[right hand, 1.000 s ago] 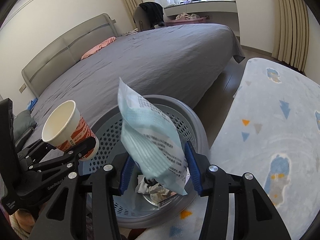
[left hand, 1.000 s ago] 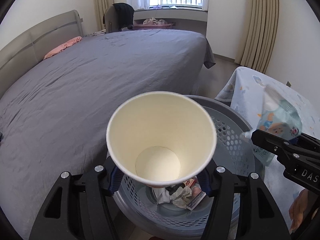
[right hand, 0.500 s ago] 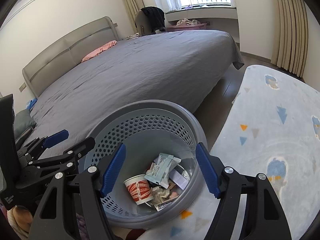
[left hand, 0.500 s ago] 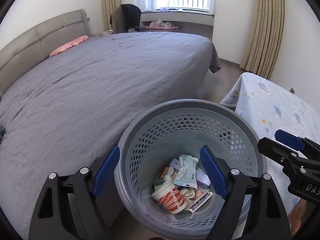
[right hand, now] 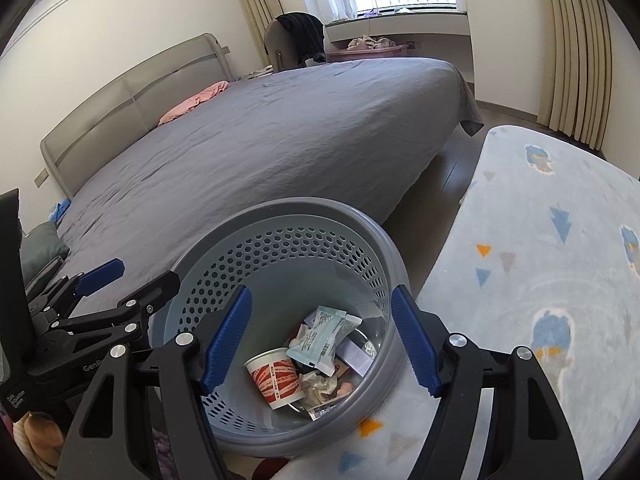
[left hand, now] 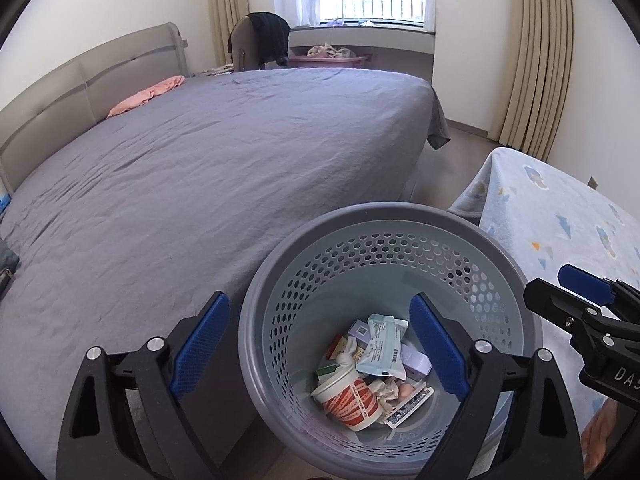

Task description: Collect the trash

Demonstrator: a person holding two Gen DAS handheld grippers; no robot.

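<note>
Grippers hang over the bin, both with nothing between the blue pads. The left gripper (left hand: 319, 343) is spreading wider. The right gripper (right hand: 321, 336) stands wide apart. Right under them sits the gray bin (left hand: 360, 220), full of holes. Down inside it lie a paper cup (left hand: 349, 395) on its side and a pale blue packet (left hand: 382, 348), touching, with crumpled paper beside them. Farther off is the big gray bed (left hand: 224, 160).

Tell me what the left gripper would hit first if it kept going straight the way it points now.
Probably the trash in the basket: the left gripper, fingers opening and empty, aims into its mouth toward the paper cup and wrapper. Depth is uncertain.
</note>
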